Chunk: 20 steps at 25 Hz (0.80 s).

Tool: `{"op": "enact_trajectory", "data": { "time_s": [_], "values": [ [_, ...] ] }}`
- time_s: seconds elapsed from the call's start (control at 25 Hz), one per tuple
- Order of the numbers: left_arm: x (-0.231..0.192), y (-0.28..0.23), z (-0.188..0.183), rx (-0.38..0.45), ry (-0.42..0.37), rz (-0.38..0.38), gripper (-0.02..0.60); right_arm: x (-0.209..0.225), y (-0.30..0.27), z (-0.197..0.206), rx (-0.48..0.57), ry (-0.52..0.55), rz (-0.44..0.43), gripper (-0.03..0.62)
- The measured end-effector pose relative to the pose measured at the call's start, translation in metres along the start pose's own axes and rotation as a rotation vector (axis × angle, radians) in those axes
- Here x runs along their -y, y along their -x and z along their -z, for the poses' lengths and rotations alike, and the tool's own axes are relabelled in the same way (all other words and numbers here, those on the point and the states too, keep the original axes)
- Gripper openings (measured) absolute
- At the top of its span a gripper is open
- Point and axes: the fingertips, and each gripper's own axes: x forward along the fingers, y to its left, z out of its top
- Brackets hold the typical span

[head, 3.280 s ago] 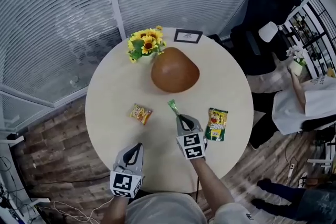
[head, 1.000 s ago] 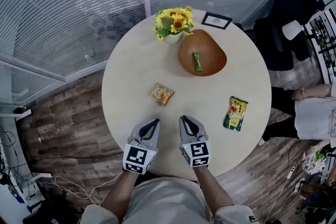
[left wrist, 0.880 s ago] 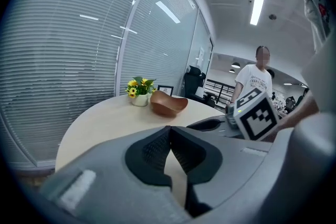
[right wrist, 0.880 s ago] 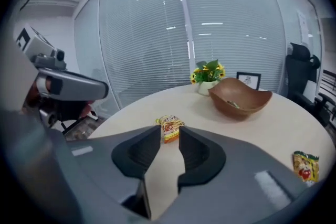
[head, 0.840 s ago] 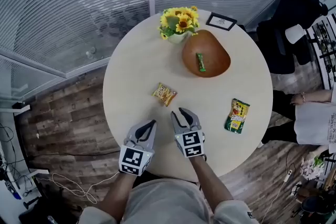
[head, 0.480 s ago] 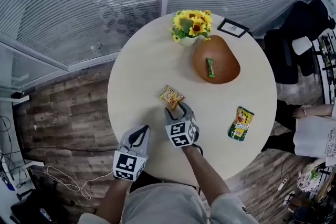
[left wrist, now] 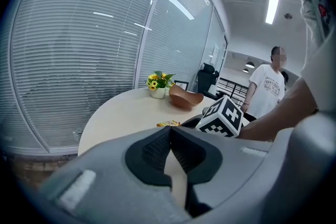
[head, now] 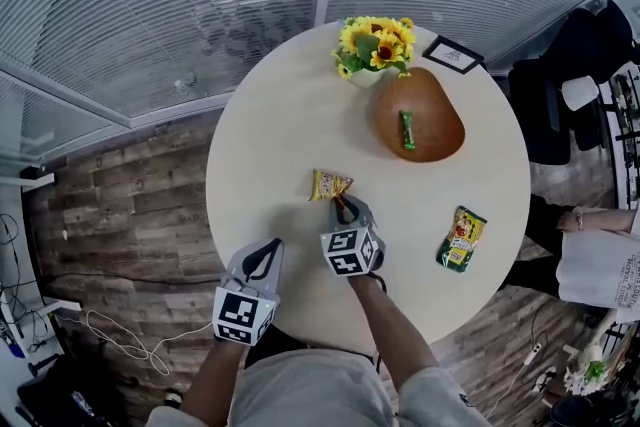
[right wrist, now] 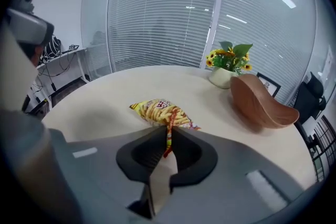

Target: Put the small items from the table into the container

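While closing on the near edge of the yellow snack packet (head: 328,184), pinches it between the jaws of the right gripper (head: 343,206), tilted down over the round table (head: 270,145). Leaves the packet's body on the tabletop, well apart from the brown bowl (head: 440,137) with a green bar (head: 407,129) inside. Holds the left gripper (head: 270,247) at the table's near edge, jaws together, nothing between.

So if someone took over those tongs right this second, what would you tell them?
Grippers: left tongs shut and empty, near the table's front edge. The right tongs are closing on the near edge of the yellow snack packet, which lies on the table.
Done: the green bar is in the brown bowl.
Left: carry the yellow snack packet to the bowl, then fetch the green-and-yellow packet near the table's right edge.
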Motion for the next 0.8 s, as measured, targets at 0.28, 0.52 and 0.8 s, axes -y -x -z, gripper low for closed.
{"op": "enact_trajectory", "data": {
  "time_s": [0.28, 0.52, 0.8],
  "values": [
    [0.016, -0.014, -0.007, 0.000, -0.020, 0.038, -0.005, 0.015, 0.020, 0.000, 0.026, -0.033, -0.012, 0.020],
    [0.032, -0.036, -0.014, -0.003, -0.042, 0.085, -0.005, 0.037, 0.049, -0.007, 0.087, -0.084, 0.016, 0.018],
    [0.053, -0.053, -0.025, 0.000, -0.071, 0.126, -0.005, 0.132, 0.106, -0.066, 0.284, -0.119, 0.182, 0.018]
  ]
}}
